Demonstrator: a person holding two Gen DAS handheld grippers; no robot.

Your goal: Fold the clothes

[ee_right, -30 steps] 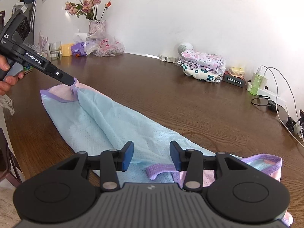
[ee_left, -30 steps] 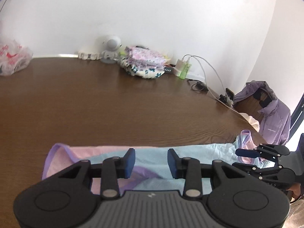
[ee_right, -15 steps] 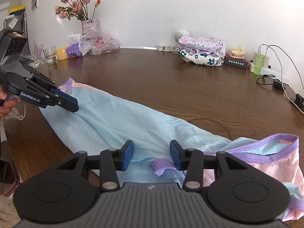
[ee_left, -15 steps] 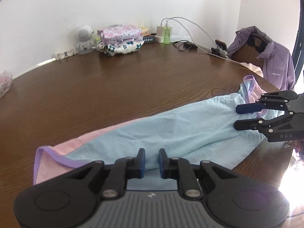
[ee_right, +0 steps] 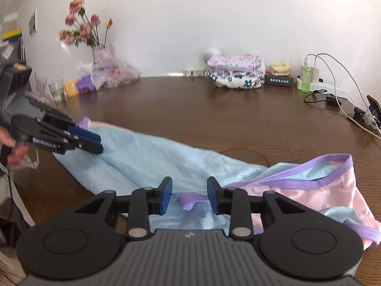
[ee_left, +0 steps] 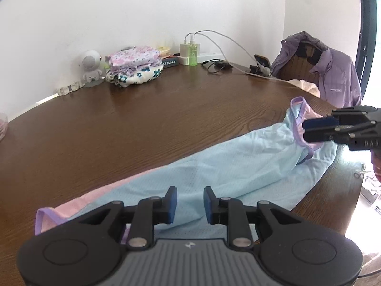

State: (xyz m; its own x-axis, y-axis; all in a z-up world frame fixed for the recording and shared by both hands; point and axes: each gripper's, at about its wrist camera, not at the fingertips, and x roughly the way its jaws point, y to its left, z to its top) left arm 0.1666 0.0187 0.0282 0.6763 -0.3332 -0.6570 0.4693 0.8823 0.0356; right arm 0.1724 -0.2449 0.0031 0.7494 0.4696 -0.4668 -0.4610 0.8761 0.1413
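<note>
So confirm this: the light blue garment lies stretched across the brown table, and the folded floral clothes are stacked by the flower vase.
Wrong on the stack. In the right wrist view the folded floral clothes sit at the wall near the green bottle, well away from the flower vase. The light blue garment does lie stretched across the brown table.

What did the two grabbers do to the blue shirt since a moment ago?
The left gripper let go of the purple-trimmed end of the blue garment, pinched shut, and its jaws have just been opening again, nothing pinched. The right gripper has just been closing around the purple trim, not yet gripping. The garment slumped flatter on the table. The folded pile stayed put.
</note>
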